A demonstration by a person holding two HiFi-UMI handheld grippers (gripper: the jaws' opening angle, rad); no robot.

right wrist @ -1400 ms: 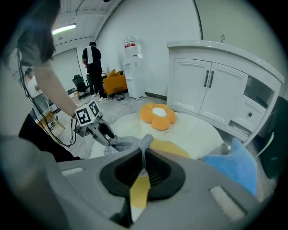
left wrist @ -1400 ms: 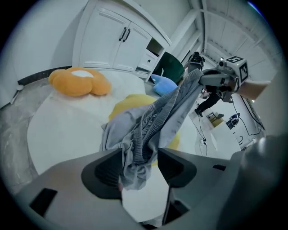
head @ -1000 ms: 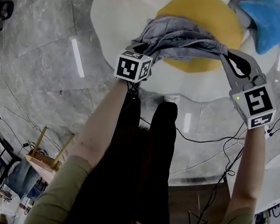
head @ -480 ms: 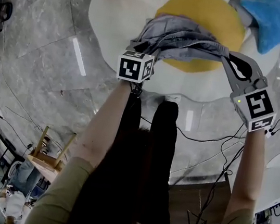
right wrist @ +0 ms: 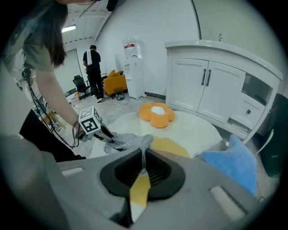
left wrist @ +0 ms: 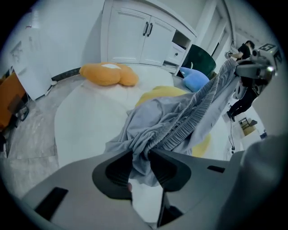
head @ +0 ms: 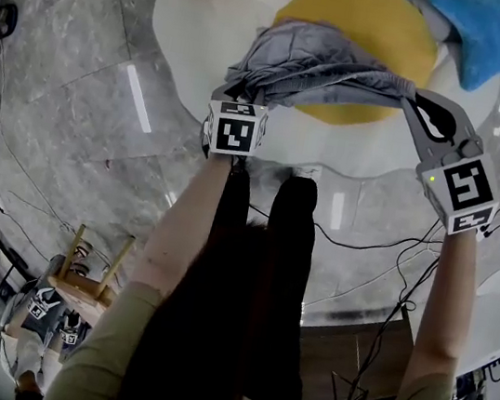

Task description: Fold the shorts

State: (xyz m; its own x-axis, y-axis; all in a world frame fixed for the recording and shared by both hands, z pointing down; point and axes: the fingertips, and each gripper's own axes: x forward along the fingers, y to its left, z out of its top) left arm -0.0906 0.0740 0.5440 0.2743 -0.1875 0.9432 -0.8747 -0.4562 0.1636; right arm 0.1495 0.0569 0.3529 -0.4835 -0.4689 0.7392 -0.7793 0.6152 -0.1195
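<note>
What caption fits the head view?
The right gripper holds grey shorts over a white mat; the left gripper has just been closing its jaws on the other end.

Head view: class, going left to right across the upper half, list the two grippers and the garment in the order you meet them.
left gripper → shorts → right gripper. The cushions overlap these, so they are left out.

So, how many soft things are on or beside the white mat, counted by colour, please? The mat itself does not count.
Grey: 1, the shorts
Orange: 1, the flower cushion
Blue: 1, the star cushion
Yellow: 1, the round pad
Total: 4
</note>
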